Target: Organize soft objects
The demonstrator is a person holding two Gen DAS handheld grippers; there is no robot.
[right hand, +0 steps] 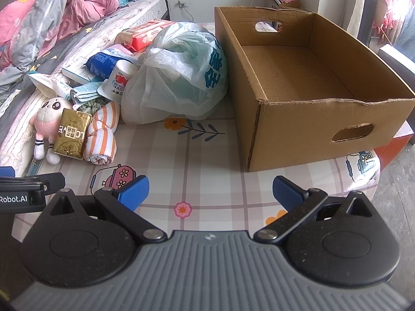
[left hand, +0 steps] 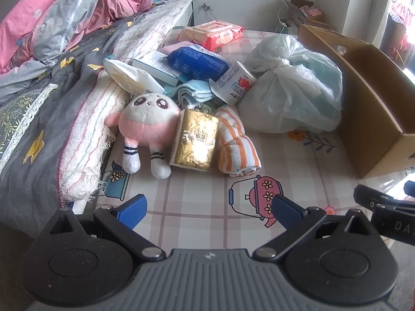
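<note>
Progress: none visible; sorting judged not yet begun.
Left gripper [left hand: 208, 208]: jaws spread wide, holding nothing, hovering over patterned mat [left hand: 197, 207].
Pile, left to right, beside bed:
- plush doll [left hand: 145, 127] ×1, lying on mat
- gold tissue pack [left hand: 194, 140] ×1, touching doll
- striped towel [left hand: 237, 145] ×1, rolled
- tied plastic bag [left hand: 290, 83] ×1

Further packets behind; count unclear.
Cardboard box [right hand: 311, 83] ×1, right of bag, empty.
Right gripper [right hand: 210, 190]: wide open, empty.
</note>
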